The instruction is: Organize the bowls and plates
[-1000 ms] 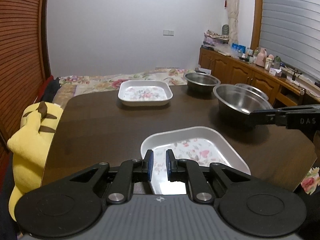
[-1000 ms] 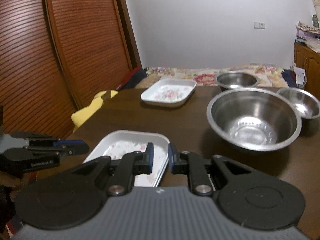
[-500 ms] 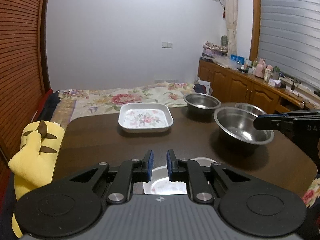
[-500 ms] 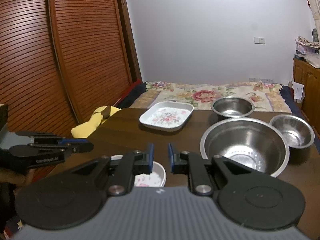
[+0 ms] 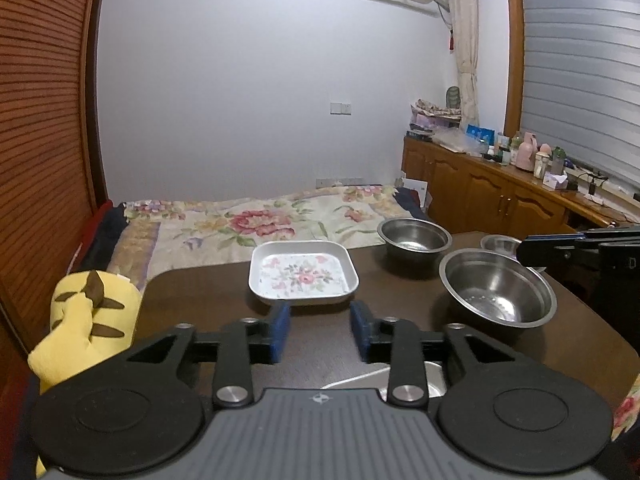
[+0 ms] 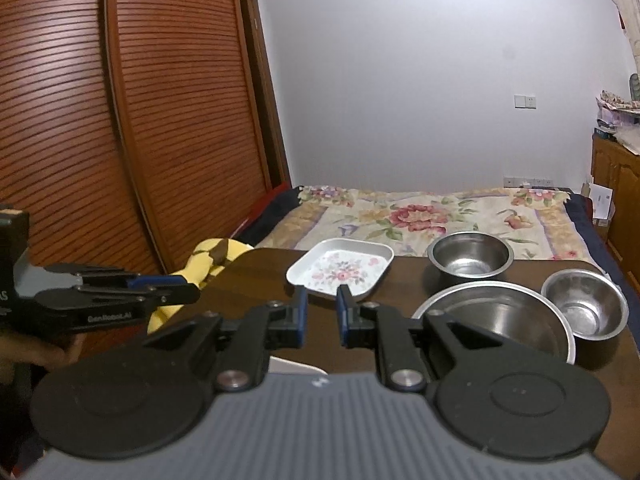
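Floral tray (image 5: 303,273) and three steel bowls (image 6: 493,320) unstacked on table (image 5: 200,300); left gripper (image 5: 320,332) wide open, right gripper (image 6: 322,316) part-open, both empty. Task barely begun.

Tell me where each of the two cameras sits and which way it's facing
Left wrist: rides behind the left gripper, looking across the table toward the bed; jaws open, right gripper visible at right.
Right wrist: rides behind the right gripper, same heading from further right; jaws open, left gripper at left.
Shared: floral tray, large steel bowl, yellow plush.
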Tool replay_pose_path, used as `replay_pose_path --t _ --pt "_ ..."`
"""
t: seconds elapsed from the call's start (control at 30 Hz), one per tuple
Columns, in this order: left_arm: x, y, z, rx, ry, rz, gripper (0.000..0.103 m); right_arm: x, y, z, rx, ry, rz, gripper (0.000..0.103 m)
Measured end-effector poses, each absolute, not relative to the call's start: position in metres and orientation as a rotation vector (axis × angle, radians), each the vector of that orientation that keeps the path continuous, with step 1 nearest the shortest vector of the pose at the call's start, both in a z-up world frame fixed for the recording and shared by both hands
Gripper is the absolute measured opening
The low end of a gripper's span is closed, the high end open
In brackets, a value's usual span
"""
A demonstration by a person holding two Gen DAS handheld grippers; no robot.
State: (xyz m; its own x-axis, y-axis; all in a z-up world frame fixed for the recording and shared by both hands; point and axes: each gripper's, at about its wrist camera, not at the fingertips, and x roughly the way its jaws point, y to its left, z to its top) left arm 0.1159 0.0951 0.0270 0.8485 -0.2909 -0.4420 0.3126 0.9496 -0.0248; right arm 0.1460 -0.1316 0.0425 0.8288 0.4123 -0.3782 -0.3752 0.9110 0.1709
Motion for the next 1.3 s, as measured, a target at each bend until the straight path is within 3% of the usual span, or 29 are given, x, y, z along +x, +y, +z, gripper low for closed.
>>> replay_pose_path --t 0.43,0.73,0.8,0.87,1.3 --pt "0.151 0.095 0.021 0.057 0.499 -0.281 0.053 0.186 -0.137 0.037 0.124 0.469 0.436 0.021" --pt "0.186 0.093 0.022 0.051 0.523 -0.251 0.053 0.225 -0.136 0.042 0.092 0.501 0.452 0.025" --pt "0.195 0.093 0.023 0.042 0.532 -0.253 0.053 0.233 -0.135 0.044 0.077 0.502 0.454 0.039" --pt "0.203 0.093 0.022 0.045 0.537 -0.248 0.053 0.242 -0.133 0.046 0.065 0.504 0.455 0.044" --pt "0.267 0.106 0.008 0.025 0.593 -0.245 0.053 0.316 -0.116 0.026 0.059 0.664 0.466 0.044"
